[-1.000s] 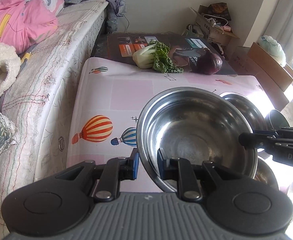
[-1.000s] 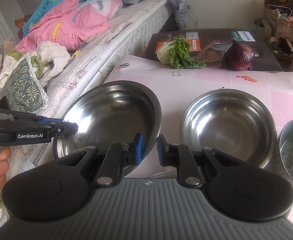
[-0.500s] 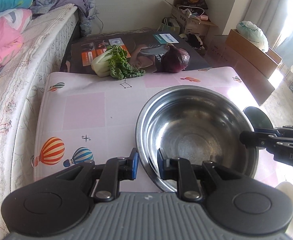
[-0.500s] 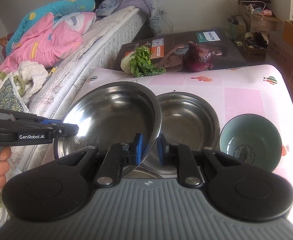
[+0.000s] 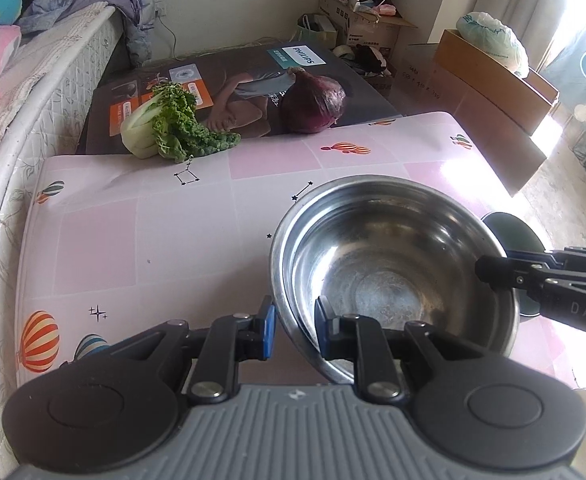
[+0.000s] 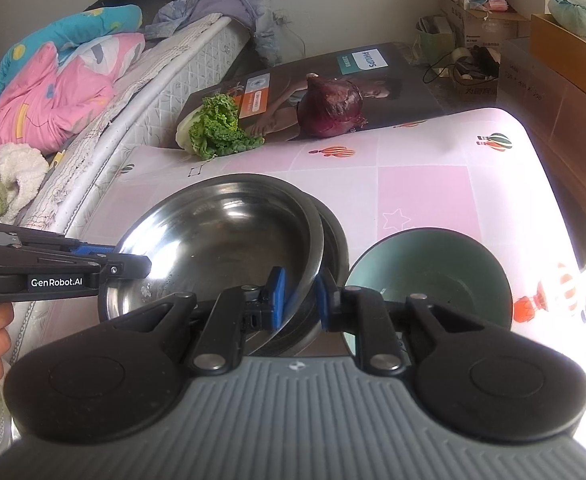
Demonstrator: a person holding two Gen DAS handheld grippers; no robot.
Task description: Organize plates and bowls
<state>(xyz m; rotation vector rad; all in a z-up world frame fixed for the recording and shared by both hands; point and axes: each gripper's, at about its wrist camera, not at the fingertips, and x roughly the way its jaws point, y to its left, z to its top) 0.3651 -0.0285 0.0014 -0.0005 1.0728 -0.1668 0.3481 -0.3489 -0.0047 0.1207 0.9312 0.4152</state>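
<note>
Currently: steel bowl (image 6: 217, 248), carried over a second steel bowl (image 6: 335, 240) mid-bench.
Rigid, light, slippery; left tongs (image 5: 293, 330) and right tongs (image 6: 299, 300) each clamped on opposite rims.

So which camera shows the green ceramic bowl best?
Right wrist view: the green ceramic bowl shows its whole interior, beside the stacked steel bowls. Left wrist view shows only a dark sliver behind them.

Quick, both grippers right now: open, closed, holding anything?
Left gripper: shut on the near rim of the steel bowl.
Right gripper: shut on the opposite rim of the same steel bowl.
</note>
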